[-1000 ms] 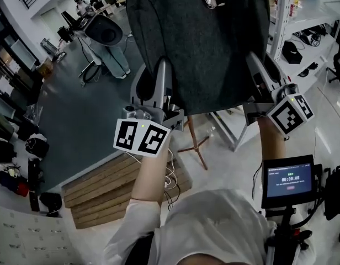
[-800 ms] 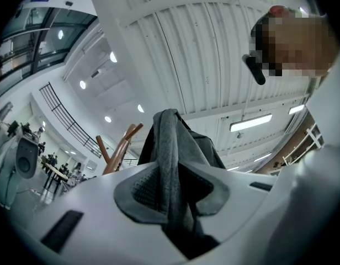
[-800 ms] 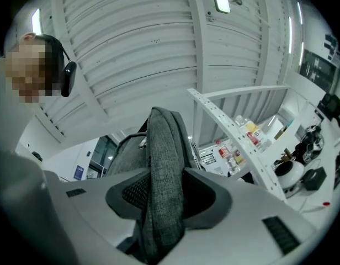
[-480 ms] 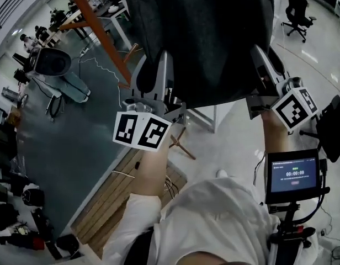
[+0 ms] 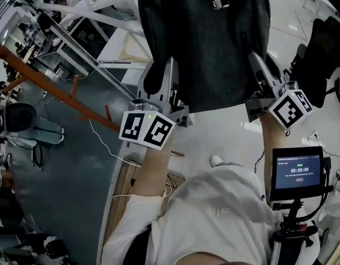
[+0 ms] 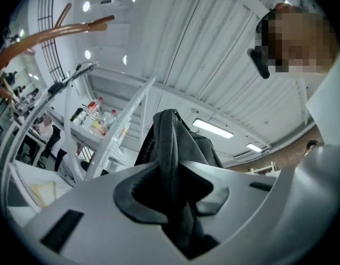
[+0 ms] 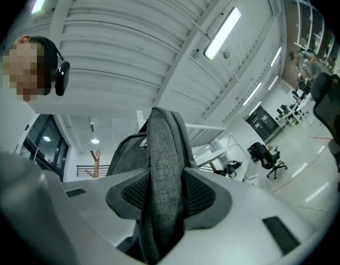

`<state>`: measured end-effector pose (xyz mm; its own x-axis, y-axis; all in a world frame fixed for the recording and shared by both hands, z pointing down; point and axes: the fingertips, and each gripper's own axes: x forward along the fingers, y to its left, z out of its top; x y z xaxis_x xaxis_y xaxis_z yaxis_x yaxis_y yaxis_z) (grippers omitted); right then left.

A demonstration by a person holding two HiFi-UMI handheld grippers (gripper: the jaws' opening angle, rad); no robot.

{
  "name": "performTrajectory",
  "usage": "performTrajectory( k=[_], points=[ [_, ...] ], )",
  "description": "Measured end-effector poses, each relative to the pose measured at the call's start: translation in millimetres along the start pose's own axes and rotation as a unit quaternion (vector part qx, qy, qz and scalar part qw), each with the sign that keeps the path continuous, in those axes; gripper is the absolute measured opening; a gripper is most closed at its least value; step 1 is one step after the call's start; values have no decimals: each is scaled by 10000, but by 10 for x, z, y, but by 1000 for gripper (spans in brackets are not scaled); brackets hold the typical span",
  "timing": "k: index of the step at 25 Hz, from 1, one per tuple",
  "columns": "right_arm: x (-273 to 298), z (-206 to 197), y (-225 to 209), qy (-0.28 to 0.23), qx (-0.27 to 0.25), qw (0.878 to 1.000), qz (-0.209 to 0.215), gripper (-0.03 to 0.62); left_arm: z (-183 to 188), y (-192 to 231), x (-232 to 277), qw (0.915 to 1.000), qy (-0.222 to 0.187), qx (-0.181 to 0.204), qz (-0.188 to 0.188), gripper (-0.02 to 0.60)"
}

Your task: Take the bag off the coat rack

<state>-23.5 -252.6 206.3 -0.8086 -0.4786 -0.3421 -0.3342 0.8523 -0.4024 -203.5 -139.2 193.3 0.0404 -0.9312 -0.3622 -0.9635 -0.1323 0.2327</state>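
- The left claw [image 6: 175,189] pinches a dark strap [image 6: 169,142], its pads pressed on either side of it.
- The right claw [image 7: 165,197] grips a grey strap [image 7: 165,148] the same way.
- The bag [image 5: 206,43], a dark grey backpack, is held up between the two claws.
- The wooden coat rack [image 5: 48,87] slants away at the left — apart from the bag.

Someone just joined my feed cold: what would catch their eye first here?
A big dark grey bag fills the head view's top centre, clamped by the left gripper and the right gripper. The orange-brown coat rack slants across the left, clear of it.
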Motion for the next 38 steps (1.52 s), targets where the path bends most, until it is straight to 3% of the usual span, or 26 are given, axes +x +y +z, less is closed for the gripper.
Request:
performTrajectory(
  k=[10,16,24,38],
  points=[
    [-627,-304,-871,88,102,9921,-1246,170,-1083,-157,447,9925,872,-638,-563,97],
    [-936,-480,-1106,190,239,9851,-1692,169,-1497,-258,481,9859,1266,-838,-701,97],
    [-1123,-694,-1228,360,353,9815,-1846,161,-1763,-295,363,9813,1556,-975,-579,95],
    [-1153,-870,-1210,515,586,9806,-1798,158,-1811,-245,213,9788,1719,-1031,-431,94]
  ],
)
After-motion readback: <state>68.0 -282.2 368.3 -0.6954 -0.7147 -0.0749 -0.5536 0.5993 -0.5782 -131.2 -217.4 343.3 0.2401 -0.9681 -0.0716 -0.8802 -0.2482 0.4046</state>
